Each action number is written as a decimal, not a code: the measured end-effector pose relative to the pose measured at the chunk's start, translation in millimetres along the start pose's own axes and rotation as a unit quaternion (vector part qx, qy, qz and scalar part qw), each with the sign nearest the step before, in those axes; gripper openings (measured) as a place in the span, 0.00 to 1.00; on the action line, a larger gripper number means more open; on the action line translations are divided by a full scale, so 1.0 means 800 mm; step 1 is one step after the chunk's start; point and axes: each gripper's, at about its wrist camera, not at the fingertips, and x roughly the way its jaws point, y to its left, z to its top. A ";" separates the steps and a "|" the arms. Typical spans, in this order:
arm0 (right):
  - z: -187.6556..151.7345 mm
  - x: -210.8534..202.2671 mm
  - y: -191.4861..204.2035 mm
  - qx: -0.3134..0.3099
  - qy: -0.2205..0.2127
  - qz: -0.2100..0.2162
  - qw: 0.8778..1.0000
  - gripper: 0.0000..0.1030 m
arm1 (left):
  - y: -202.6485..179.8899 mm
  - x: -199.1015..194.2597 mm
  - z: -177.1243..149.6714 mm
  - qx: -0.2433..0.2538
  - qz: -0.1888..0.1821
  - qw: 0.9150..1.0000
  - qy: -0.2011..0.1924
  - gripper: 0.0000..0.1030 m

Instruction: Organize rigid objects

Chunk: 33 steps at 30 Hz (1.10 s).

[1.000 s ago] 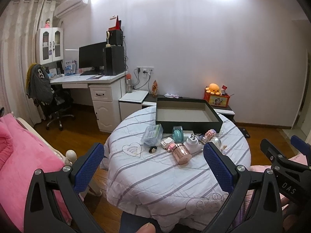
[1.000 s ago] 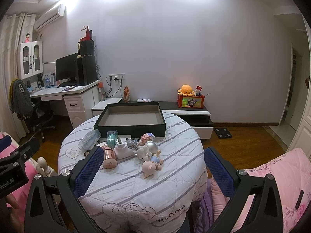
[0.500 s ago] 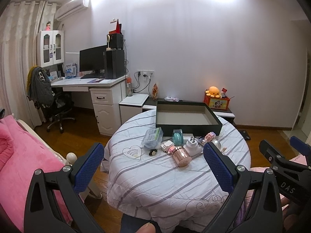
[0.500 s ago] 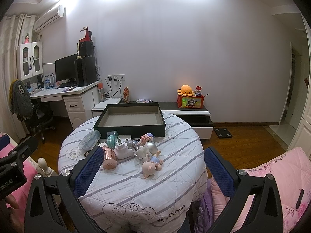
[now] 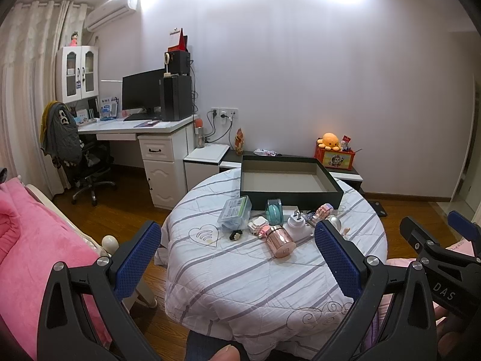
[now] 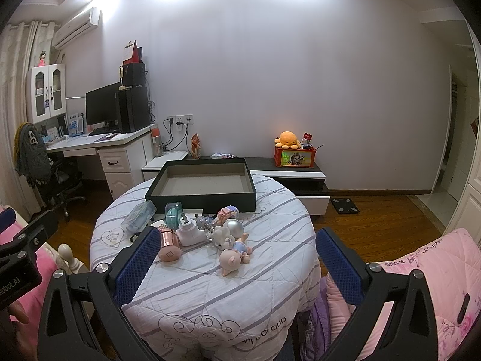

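Observation:
A round table with a striped white cloth point(image 5: 240, 279) point(image 6: 210, 288) bears an empty black tray point(image 5: 288, 180) point(image 6: 204, 180) at its far side. In front of the tray lie several small items: a clear plastic case point(image 5: 236, 212), a teal tape holder point(image 5: 274, 212), a rose-gold cylinder point(image 5: 279, 240) point(image 6: 169, 243), a white plug adapter point(image 5: 296, 224) point(image 6: 189, 230), a silver ball point(image 6: 234, 227) and a pig figurine point(image 6: 233, 255). My left gripper point(image 5: 237, 255) and right gripper point(image 6: 237, 258) are both open and empty, held back from the table's near edge.
A pink bed point(image 5: 27, 240) is at the left, a pink quilt point(image 6: 436, 276) at the right. A white desk point(image 5: 150, 138) with monitor and an office chair point(image 5: 81, 162) stand at back left. A low cabinet point(image 6: 294, 177) with an orange plush is behind the table.
The left wrist view has tilted slightly, showing a bit more of the wall above. The right gripper and the items on the table have not moved.

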 end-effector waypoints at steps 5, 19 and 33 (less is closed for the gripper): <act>0.000 0.001 0.000 0.000 0.000 0.000 1.000 1.00 | 0.001 0.000 -0.002 0.000 0.001 1.000 -0.001 1.00; -0.021 0.097 -0.019 0.007 0.078 -0.004 0.997 1.00 | -0.001 0.104 -0.022 -0.014 0.000 0.995 0.104 1.00; -0.049 0.222 -0.026 -0.004 0.180 0.013 0.984 1.00 | -0.037 0.234 -0.050 -0.023 -0.017 0.979 0.200 1.00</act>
